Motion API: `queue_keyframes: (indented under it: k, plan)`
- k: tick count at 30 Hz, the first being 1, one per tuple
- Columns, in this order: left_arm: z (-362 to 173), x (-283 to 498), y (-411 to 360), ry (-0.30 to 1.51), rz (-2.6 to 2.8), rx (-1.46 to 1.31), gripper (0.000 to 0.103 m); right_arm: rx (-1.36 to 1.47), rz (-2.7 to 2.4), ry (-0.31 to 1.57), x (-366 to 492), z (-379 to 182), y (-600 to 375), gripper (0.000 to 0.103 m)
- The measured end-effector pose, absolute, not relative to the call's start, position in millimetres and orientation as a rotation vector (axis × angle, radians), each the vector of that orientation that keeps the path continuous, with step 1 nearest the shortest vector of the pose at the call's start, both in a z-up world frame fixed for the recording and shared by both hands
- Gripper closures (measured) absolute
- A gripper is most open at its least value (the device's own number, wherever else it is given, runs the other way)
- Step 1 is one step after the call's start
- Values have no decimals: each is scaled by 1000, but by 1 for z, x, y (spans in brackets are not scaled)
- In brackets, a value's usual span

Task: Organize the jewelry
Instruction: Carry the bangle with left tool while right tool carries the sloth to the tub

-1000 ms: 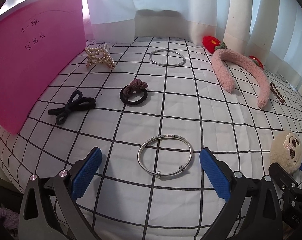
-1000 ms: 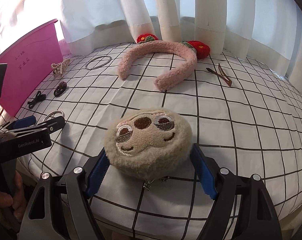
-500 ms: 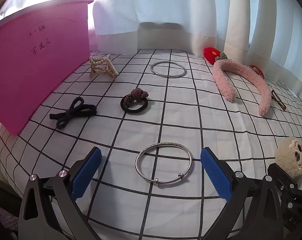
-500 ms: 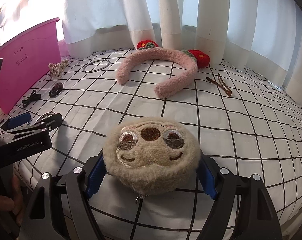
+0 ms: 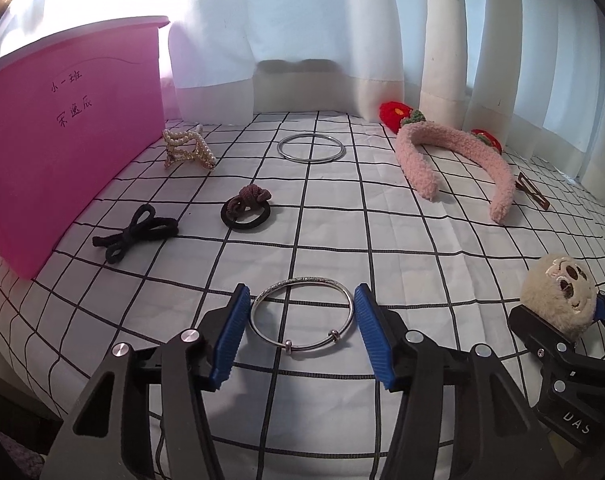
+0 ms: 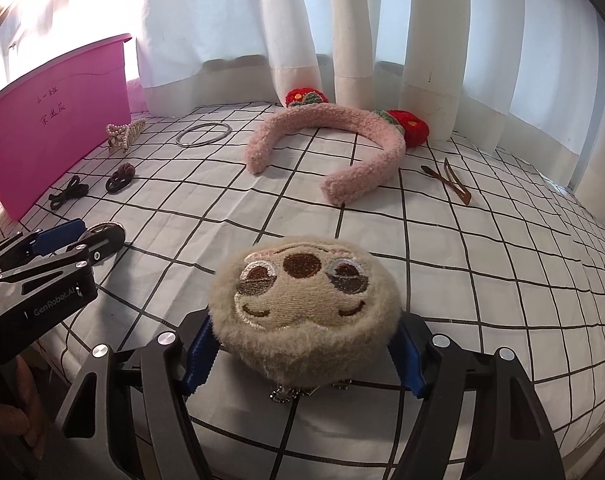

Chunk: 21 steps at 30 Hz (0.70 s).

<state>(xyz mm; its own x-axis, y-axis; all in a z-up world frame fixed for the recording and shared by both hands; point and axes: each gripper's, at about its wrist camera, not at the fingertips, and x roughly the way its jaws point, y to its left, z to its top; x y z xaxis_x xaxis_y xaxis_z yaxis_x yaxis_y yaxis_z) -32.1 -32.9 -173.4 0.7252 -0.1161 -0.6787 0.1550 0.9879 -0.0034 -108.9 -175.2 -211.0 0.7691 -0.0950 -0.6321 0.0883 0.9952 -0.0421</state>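
**A:** ok so what's going on with the left gripper [image 5: 300,330]? Looks like it's right over that silver bangle [image 5: 301,312].

**B:** yep, the bangle lies flat on the grid-pattern cloth [image 5: 342,220] and sits between the two blue pads. The jaws are closing, about half spread, and the pads are right at the ring's sides. Can't swear they're pressing on it, looks like a hair of gap on each side.

**A:** and the right gripper [image 6: 302,354]?

**B:** that one has the fuzzy beige plush face charm [image 6: 304,306] between its blue pads, which are snug against both sides of the fluff. Jaws are fairly wide because the thing is chunky, and they're closing a bit. A little metal chain dangles under the charm. From the left camera you can see the same charm [image 5: 558,298] near the right edge.

**A:** rest of the stuff?

**B:** all lying loose on the cloth: another plain silver ring [image 5: 311,149] far back, a pearl claw clip [image 5: 188,148] beside the pink bin [image 5: 62,152], a black bow hair tie [image 5: 136,234], a black hair tie with a brown knot [image 5: 247,208], the pink fuzzy headband [image 6: 330,148] with red flowers, and a brown hair clip [image 6: 448,180] to its right. White curtains [image 6: 342,20] behind it all.
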Motion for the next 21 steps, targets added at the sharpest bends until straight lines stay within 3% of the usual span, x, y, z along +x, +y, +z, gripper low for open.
queue_keyframes:
  k: [21]
  plan:
    - [-131,-35,-18,754,-126,-26,50,-12,-44,640,-112,-163,-174,36]
